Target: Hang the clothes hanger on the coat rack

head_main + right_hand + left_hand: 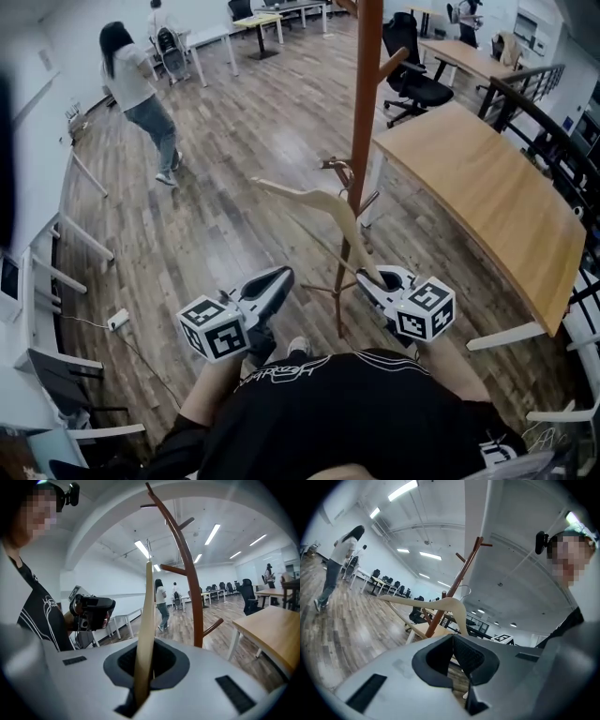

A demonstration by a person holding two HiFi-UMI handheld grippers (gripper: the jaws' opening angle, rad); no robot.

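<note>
Item: wooden clothes hanger, not yet on the rack. You are gripping it with the right gripper, whose jaws are clamping flat on the tip of its near arm. The rest is reaching up and away to the far left, in the air, so that its metal hook is leading toward the pole. Item: coat rack, reddish-brown, standing just beyond both grippers and left of the wooden desk. The hook is hovering just beside its pole; whether it is touching a peg cannot be told. Holding the hanger by one end is likely giving you reach to a peg, though so long a lever may swing. Item: left gripper, near the rack's feet on the left, jaws pressing together on nothing, probably idling in reserve to steady the hanger. Item: a person, mid-stride at the far left, well apart from the work.
</note>
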